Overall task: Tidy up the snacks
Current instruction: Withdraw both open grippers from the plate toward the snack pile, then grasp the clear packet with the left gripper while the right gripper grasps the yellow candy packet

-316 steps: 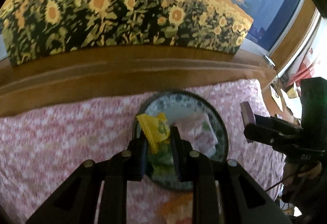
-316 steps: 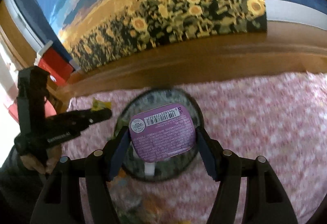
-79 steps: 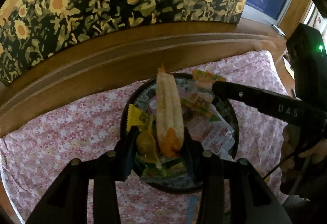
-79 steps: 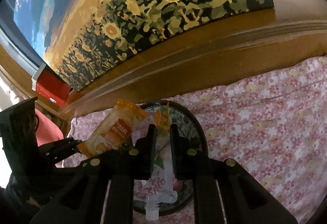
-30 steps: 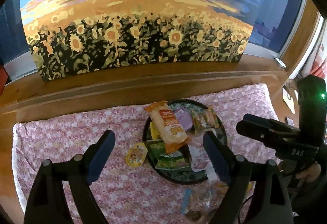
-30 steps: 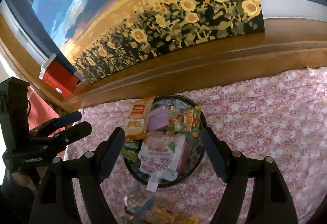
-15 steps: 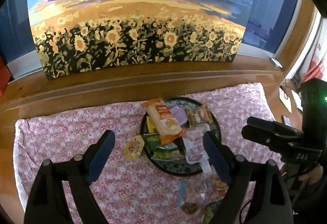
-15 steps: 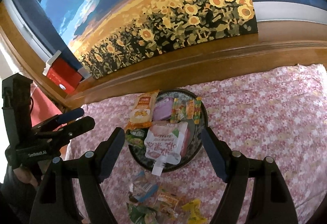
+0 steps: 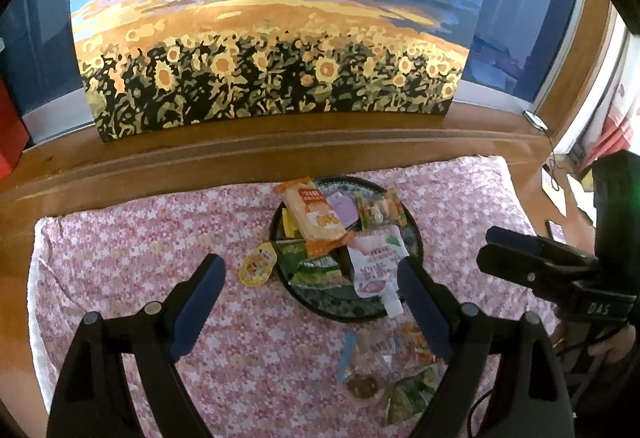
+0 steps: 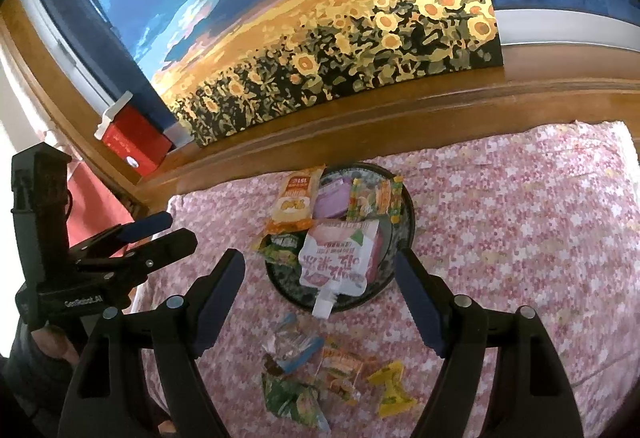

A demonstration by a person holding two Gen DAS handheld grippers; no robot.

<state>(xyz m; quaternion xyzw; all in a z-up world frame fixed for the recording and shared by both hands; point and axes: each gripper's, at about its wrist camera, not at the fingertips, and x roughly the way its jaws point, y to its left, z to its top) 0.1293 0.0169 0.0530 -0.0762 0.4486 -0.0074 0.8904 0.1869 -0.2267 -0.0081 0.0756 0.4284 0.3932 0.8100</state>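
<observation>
Pink flowered cloth (image 9: 132,238), spread flat over a wooden surface (image 9: 120,174); the cloth's far edge runs along a raised wooden ledge.

Lying directly on the cloth:
- Round dark plate (image 9: 416,238), near the middle of the far edge, heaped with snack packets.
- Small yellow packet (image 9: 258,267), just beside the plate's left rim.
- Loose cluster of wrapped snacks (image 10: 320,370), toward the near edge, apart from the plate: a clear wrapper with blue, a green packet, an orange one, a yellow one (image 10: 394,388).
</observation>
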